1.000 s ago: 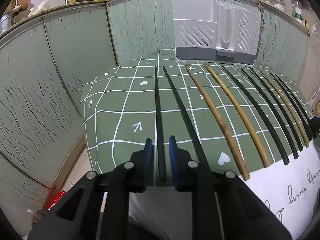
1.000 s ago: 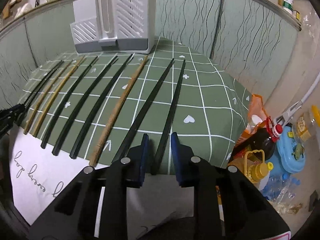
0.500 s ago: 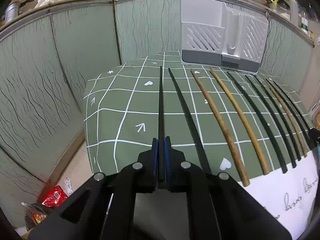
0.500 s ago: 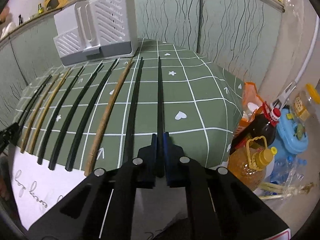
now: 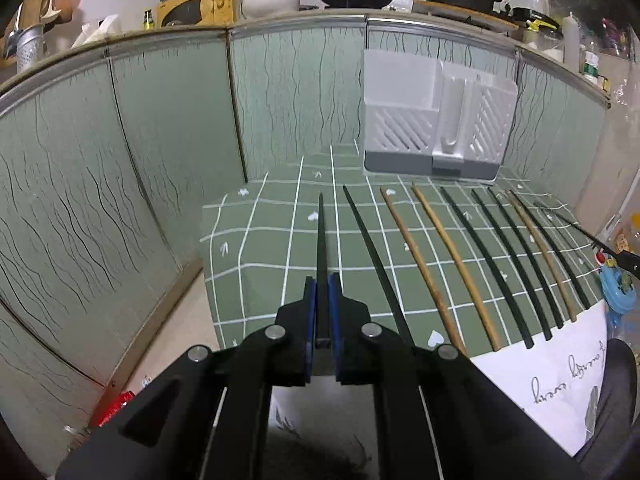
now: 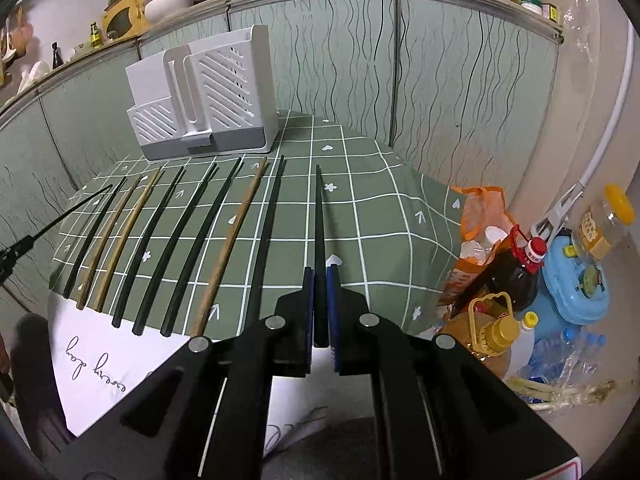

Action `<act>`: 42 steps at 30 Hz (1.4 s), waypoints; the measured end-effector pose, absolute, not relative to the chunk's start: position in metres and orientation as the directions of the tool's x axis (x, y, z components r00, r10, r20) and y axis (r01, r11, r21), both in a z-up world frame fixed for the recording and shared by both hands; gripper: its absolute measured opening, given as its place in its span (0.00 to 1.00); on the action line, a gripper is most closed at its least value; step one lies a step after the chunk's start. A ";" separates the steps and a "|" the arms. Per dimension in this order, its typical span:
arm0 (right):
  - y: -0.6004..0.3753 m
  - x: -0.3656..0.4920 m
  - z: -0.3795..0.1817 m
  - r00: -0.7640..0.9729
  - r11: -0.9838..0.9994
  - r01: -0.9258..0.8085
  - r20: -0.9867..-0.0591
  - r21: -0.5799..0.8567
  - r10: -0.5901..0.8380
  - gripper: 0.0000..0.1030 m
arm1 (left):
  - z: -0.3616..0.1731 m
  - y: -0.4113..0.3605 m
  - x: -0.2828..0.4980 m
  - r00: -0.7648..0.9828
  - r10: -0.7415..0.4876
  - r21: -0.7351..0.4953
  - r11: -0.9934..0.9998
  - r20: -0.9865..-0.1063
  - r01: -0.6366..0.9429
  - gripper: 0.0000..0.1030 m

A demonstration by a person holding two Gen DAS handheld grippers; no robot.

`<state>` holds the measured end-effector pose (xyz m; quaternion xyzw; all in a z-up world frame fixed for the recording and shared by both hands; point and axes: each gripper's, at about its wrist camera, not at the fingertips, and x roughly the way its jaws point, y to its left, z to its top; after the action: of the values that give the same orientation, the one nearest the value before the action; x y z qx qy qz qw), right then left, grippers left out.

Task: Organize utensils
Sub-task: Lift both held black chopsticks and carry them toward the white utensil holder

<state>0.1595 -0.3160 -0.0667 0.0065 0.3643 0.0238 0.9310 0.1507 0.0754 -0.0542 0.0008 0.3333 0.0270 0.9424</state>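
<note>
In the left wrist view my left gripper (image 5: 321,282) is shut on the near end of a black chopstick (image 5: 320,236), which is raised above the green checked tablecloth (image 5: 272,248). In the right wrist view my right gripper (image 6: 319,272) is shut on another black chopstick (image 6: 318,216), also held off the cloth. Several black and wooden chopsticks (image 5: 468,276) (image 6: 224,248) lie side by side on the cloth between the two grippers. Behind them stands a white and grey utensil holder (image 5: 400,124) (image 6: 224,92).
A white sheet with handwriting (image 6: 104,356) covers the table's front edge. Oil bottles (image 6: 492,332), an orange bag (image 6: 476,216) and a blue container (image 6: 576,288) crowd the floor right of the table. Green panels (image 5: 120,184) wall off the left and back.
Both grippers went from open around a chopstick's near end to shut on it. Both then rose, lifting the two outermost black chopsticks off the cloth.
</note>
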 end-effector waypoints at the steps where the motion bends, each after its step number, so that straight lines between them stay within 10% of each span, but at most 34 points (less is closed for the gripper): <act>1: -0.317 0.158 -0.065 0.737 0.999 -0.039 -0.674 0.032 0.051 0.06 | -0.051 0.076 0.149 0.779 0.044 0.015 0.999 -0.625 -0.045 0.08; 42: -0.320 0.150 0.033 0.866 0.996 -0.085 -0.496 -0.008 0.070 0.06 | 0.041 0.082 0.143 0.861 -0.048 0.029 0.997 -0.506 0.073 0.07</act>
<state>0.1504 -0.3202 0.0334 -0.0146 0.2560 0.0404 0.9657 0.1428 0.0818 0.0410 0.0237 0.2613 -0.0313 0.9644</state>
